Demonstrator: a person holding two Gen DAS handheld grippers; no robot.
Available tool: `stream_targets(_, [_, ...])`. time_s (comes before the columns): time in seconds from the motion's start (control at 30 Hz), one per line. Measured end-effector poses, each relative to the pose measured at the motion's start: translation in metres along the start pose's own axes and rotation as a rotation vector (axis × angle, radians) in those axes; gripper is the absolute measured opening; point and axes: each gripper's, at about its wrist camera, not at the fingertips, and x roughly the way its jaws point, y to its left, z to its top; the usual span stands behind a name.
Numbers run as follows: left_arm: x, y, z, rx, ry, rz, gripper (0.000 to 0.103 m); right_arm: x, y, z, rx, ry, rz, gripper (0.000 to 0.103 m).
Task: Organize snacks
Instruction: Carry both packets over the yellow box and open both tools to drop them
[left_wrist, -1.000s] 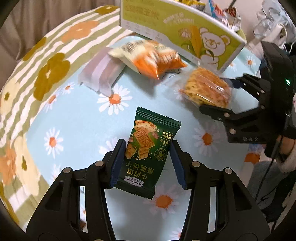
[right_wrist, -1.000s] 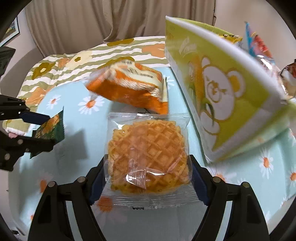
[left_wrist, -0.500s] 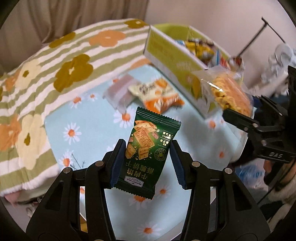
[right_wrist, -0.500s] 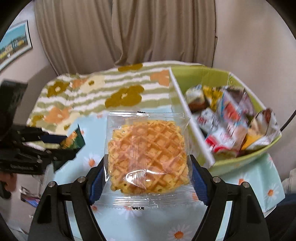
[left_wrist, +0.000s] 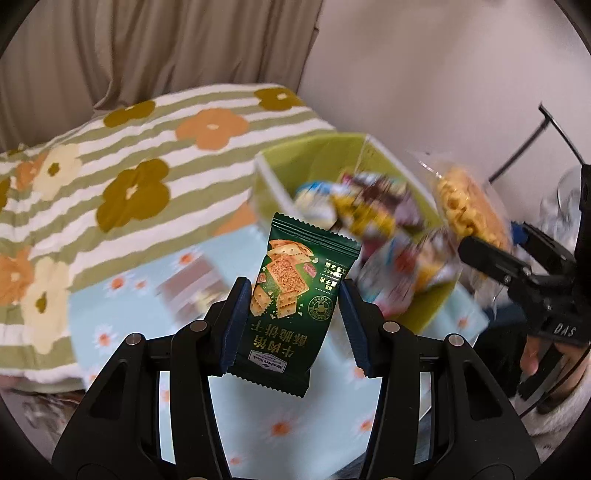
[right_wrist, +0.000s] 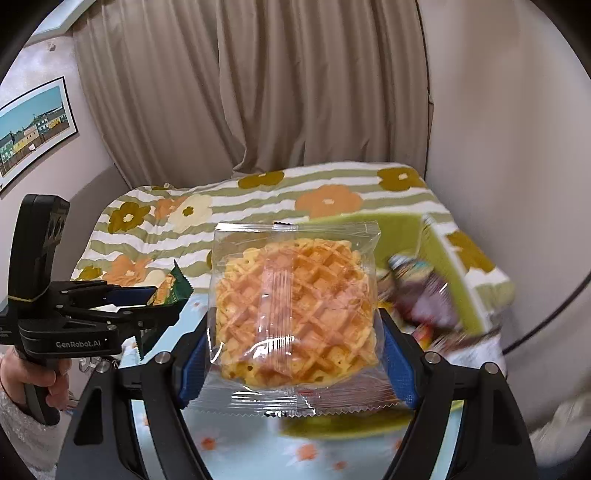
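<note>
- The bed (right_wrist: 332, 192), under its striped cover with big orange and olive flowers, fills the back of the room from about 9 to 2 o'clock in the right wrist view, with a curtain (right_wrist: 258, 92) hanging behind it.
- In front of it is a table under a pale blue daisy cloth (left_wrist: 147, 314). At least one wrapped snack (left_wrist: 192, 284) lies on it, at about 9 o'clock of the green packet in the left wrist view. It is blurred, so I cannot say what it is or whether more lie beside it.
- The green box (left_wrist: 388, 158) sits toward 1 o'clock in the left wrist view. It already holds a heap of mixed packets (left_wrist: 373, 210), so I judge much of the sorting done.
- The waffle in a clear wrapper (right_wrist: 295, 314) is up in the air, pinched at its sides by the right gripper (right_wrist: 291, 365), whose jaws stand about halfway spread on it. The box lies at about 3 o'clock of it.
- The green cracker packet (left_wrist: 295, 306) is also lifted, clamped at its two edges by the left gripper (left_wrist: 291, 332), jaws pressed in on it. The box is just past it at 1 o'clock.
- A hand (right_wrist: 29, 376) at 8 o'clock in the right wrist view holds the left tool's handle.
- Left to do, as I read it: drop both carried snacks into the box, then fetch whatever remains on the cloth.
</note>
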Motion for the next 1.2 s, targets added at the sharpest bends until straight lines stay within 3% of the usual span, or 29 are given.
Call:
stream_targets(0.23, [0.054, -0.059, 0.047, -0.085, -0.018, 0.013, 0.046, 0.012, -0.067, 0.032, -0.03, 0.021, 0.036, 0.077])
stream_targets(0.4, [0.096, -0.067, 0.061, -0.164, 0.022, 0.011, 0.046, 0.031, -0.096, 0.044, -0.019, 0.051, 0.056, 0.077])
stream_targets(0.53, [0.117, -0.073, 0.064, -0.174, 0.041, 0.058, 0.048, 0.045, -0.111, 0.047, -0.012, 0.079, 0.073, 0.077])
stream_targets(0.57, [0.118, -0.074, 0.064, -0.172, 0.042, 0.062, 0.051, 0.048, -0.114, 0.048, -0.012, 0.084, 0.073, 0.077])
stream_targets(0.6, [0.122, -0.073, 0.065, -0.169, 0.047, 0.064, 0.069, 0.051, -0.116, 0.049, -0.011, 0.087, 0.071, 0.077])
stream_targets(0.63, [0.124, -0.072, 0.065, -0.17, 0.049, 0.072, 0.096, 0.053, -0.118, 0.049, -0.006, 0.091, 0.068, 0.077])
stream_targets(0.67, [0.124, -0.072, 0.064, -0.171, 0.042, 0.086, 0.103, 0.055, -0.119, 0.049, 0.0, 0.094, 0.067, 0.077])
stream_targets(1.0, [0.1, -0.058, 0.052, -0.202, -0.001, 0.131, 0.103, 0.079, -0.117, 0.058, -0.019, 0.15, 0.073, 0.077])
stream_targets(1.2, [0.088, -0.051, 0.047, -0.22, -0.016, 0.159, 0.103, 0.097, -0.113, 0.063, -0.025, 0.176, 0.064, 0.082])
